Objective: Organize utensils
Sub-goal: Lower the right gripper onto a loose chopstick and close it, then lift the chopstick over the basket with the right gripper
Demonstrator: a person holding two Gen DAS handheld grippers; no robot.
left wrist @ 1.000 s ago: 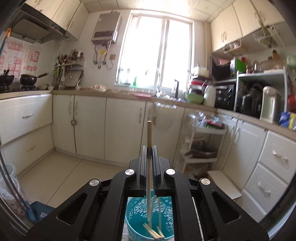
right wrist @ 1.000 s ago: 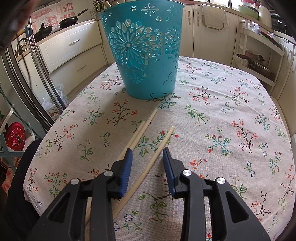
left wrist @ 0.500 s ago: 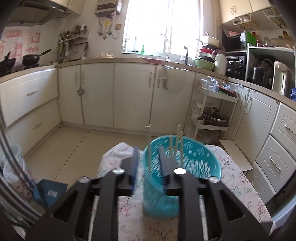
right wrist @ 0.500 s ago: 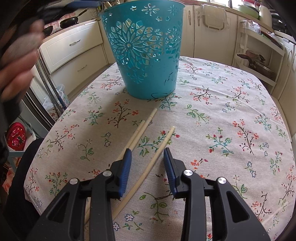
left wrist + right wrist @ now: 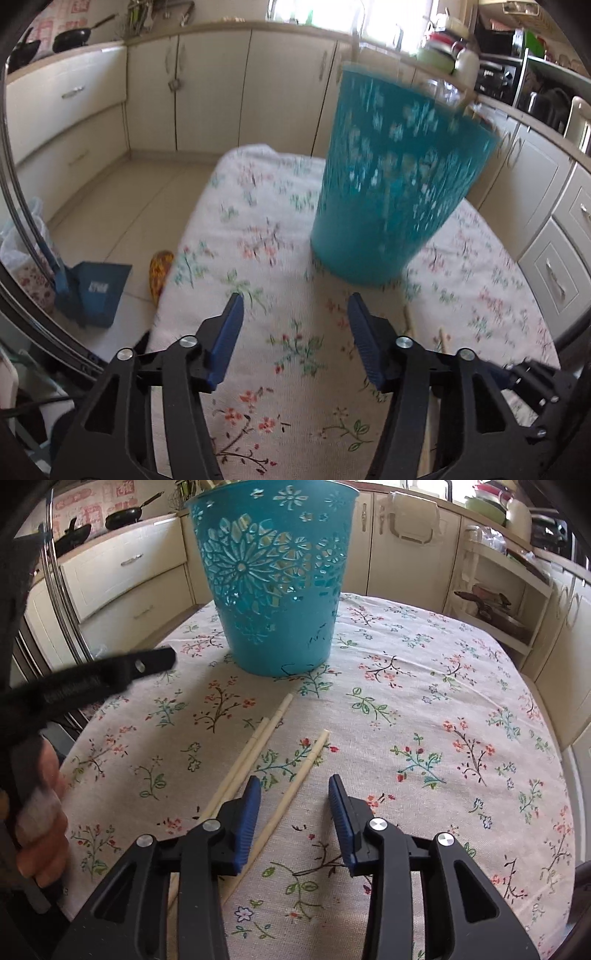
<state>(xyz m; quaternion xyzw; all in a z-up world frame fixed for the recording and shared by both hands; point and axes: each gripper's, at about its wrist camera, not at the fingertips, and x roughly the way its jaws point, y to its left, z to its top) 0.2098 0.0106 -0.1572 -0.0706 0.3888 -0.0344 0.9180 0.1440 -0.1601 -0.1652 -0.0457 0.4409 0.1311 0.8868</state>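
The right gripper (image 5: 293, 812) is at the bottom centre of its view, with the jaws wide apart and nothing held between them. One chopstick (image 5: 295, 782) lies on the tablecloth (image 5: 461, 701) in the gap between the jaws, nearer to the left blue pad (image 5: 247, 823). Two more chopsticks (image 5: 251, 753) lie side by side just to the left of it, and their lower ends go under the left finger. Above them, in the upper centre of the frame, the blue basket (image 5: 277, 576) stands upright on the cloth. At the left edge the left gripper (image 5: 110, 675) comes in, blurred, with a hand (image 5: 40, 827) on its handle.

In the left wrist view, the left gripper (image 5: 295, 332) is also wide open and empty, low in the frame over the tablecloth (image 5: 258, 229). The blue basket (image 5: 395, 177) is at the upper right, blurred. Two chopstick tips (image 5: 408, 321) show at the lower right, beside the right finger. A dustpan (image 5: 92, 291) stands on the floor at the left.
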